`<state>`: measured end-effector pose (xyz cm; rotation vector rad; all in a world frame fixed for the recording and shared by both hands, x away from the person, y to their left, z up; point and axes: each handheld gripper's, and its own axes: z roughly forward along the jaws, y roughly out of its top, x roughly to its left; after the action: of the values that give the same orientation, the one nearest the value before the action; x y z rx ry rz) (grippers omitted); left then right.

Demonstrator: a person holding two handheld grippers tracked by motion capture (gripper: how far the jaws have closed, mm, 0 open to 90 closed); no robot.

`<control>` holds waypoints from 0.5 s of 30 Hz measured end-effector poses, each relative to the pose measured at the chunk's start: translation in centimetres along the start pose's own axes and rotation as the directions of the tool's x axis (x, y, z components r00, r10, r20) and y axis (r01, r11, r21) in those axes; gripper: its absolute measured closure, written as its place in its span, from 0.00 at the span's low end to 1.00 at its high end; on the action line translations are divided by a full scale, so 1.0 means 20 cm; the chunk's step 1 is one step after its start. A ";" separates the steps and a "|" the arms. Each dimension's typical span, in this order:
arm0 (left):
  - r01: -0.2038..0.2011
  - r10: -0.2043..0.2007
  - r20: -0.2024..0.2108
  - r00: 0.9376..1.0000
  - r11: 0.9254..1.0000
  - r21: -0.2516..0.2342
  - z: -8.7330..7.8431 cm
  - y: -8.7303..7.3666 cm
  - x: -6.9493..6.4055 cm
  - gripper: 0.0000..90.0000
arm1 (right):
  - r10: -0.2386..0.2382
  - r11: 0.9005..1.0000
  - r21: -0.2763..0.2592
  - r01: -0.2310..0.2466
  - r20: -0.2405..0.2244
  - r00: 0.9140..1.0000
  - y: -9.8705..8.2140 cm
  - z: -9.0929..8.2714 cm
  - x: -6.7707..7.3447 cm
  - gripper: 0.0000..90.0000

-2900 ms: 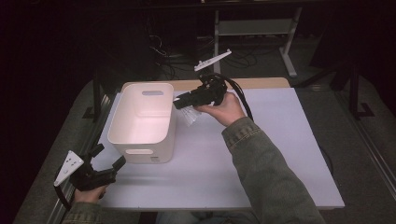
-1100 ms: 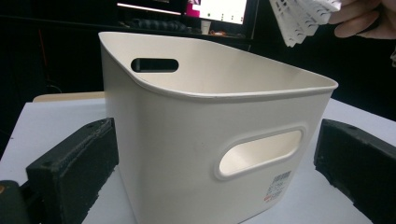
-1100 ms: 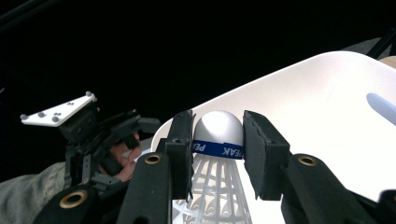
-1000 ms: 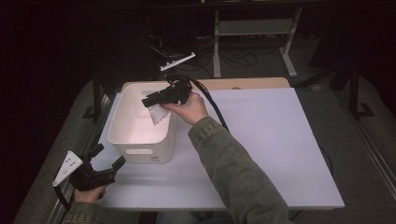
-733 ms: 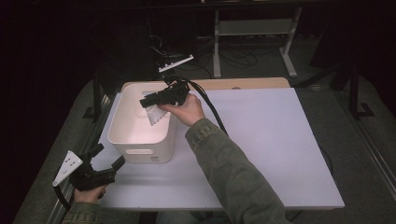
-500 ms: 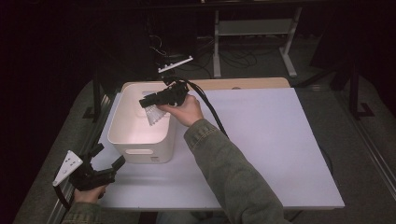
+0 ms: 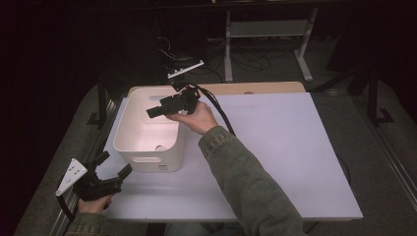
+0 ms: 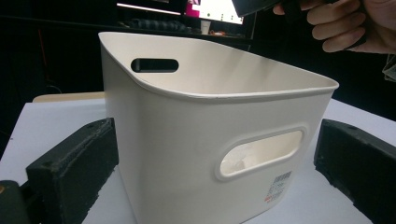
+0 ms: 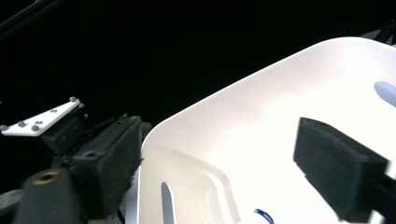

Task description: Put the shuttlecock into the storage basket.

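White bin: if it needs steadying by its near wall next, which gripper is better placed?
Left, probably. The left gripper sits open at table level, facing the bin's near wall, which lies between its jaws. The right gripper hangs open above the bin.

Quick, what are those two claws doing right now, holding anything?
Left claw: open, holding nothing, beside the white bin.
Right claw: open, holding nothing, above the bin.
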<state>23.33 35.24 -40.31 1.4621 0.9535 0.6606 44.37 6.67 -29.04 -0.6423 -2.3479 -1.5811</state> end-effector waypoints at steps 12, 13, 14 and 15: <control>-0.008 0.008 0.002 1.000 1.000 -0.007 0.00 0.00 0.00 0.00 | -0.033 0.999 -0.011 0.033 0.019 0.999 -0.03 -0.11 0.00 0.00; -0.008 0.008 0.001 1.000 1.000 -0.007 0.00 0.00 0.00 0.00 | -0.033 0.999 -0.015 0.034 0.023 0.999 -0.03 -0.12 0.00 0.00; -0.007 0.007 0.001 1.000 1.000 -0.006 0.00 0.00 0.00 0.00 | -0.038 0.999 -0.010 0.039 0.037 0.999 -0.04 -0.13 0.00 0.00; -0.005 0.005 0.002 1.000 1.000 -0.006 0.00 0.00 0.00 0.00 | -0.042 0.999 -0.020 0.043 0.046 0.998 -0.04 -0.14 0.00 0.00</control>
<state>23.31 35.17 -40.37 1.4598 0.9456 0.6652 43.73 3.80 -28.62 -0.6432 -2.3959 -1.6279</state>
